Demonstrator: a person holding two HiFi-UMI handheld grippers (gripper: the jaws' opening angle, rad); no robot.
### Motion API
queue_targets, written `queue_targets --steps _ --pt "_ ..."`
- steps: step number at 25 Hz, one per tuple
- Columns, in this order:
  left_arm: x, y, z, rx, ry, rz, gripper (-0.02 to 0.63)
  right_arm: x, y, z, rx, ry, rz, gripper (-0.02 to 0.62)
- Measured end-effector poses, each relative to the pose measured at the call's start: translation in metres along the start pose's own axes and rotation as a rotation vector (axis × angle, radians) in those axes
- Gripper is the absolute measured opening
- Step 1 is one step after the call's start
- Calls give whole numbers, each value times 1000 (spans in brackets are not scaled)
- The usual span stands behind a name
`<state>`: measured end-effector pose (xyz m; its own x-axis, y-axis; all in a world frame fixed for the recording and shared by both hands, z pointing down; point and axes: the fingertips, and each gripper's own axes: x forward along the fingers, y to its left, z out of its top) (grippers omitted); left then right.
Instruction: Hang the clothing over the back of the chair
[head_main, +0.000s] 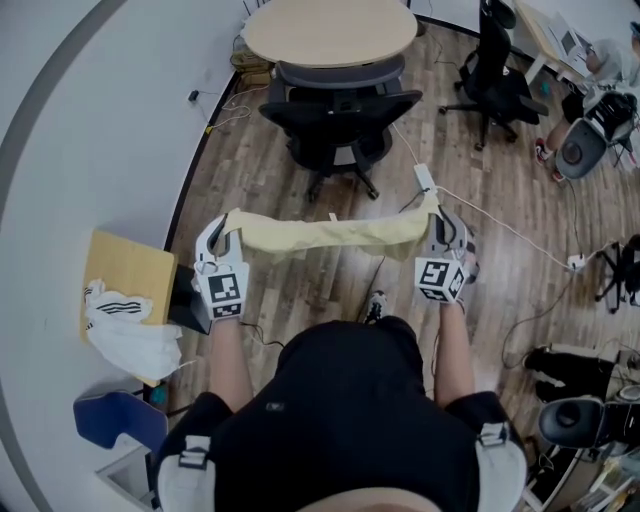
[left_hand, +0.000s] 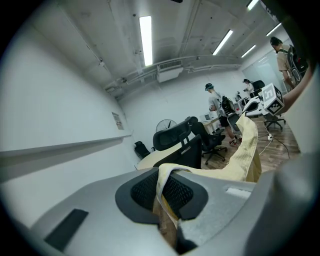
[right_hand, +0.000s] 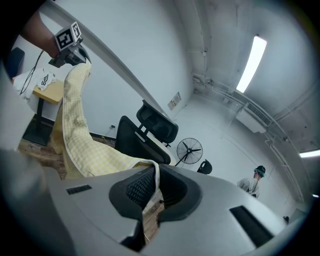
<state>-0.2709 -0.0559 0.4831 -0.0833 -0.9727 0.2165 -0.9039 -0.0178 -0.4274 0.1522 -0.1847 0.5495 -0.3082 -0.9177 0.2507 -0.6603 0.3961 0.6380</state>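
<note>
Clothing (head_main: 330, 235) in a pale yellow check hangs in the air as a horizontal band, stretched between the two grippers and sagging slightly at its middle. We find it ahead of the person and well apart from the chair (head_main: 340, 110). We read the left gripper (head_main: 231, 228) as pressed together on one end of the clothing: in the left gripper view the fabric edge runs down between the closed jaws. We read the right gripper (head_main: 436, 216) likewise as pinching the opposite end, with a fold of fabric caught between its jaws. The chair is a black office model with a headrest. It stands farther ahead, its seat pushed up to a round table (head_main: 330, 30) with a light wood top. The floor (head_main: 300, 290) is wood plank in mixed brown tones. A curved white wall (head_main: 90, 110) bounds the room at the left. Beside that wall stands a small side table (head_main: 125, 270), and a white bundle (head_main: 125, 335) with black stripes lies over its near edge. A white power strip (head_main: 424, 177) lies on the floor just right of the chair base, with a white cable (head_main: 510, 230) running off to the right. A second chair (head_main: 495, 75), also black, stands farther right. The gripper views show a standing fan (right_hand: 189, 149), ceiling light strips (left_hand: 145, 37) and people (left_hand: 215, 102) in the distance.
</note>
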Motion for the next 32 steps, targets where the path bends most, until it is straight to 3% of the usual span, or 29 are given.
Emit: queue_targets --steps 16,25,32 --pt "21 -10 24 -24 49 155 5 60 -44 -8 -62 -96 90 -2" --pt "35 -13 37 -83 62 248 5 91 -87 -28 -47 -91 93 -2" --pt "41 -23 47 -64 75 263 5 103 -102 -37 -31 -104 84 -2"
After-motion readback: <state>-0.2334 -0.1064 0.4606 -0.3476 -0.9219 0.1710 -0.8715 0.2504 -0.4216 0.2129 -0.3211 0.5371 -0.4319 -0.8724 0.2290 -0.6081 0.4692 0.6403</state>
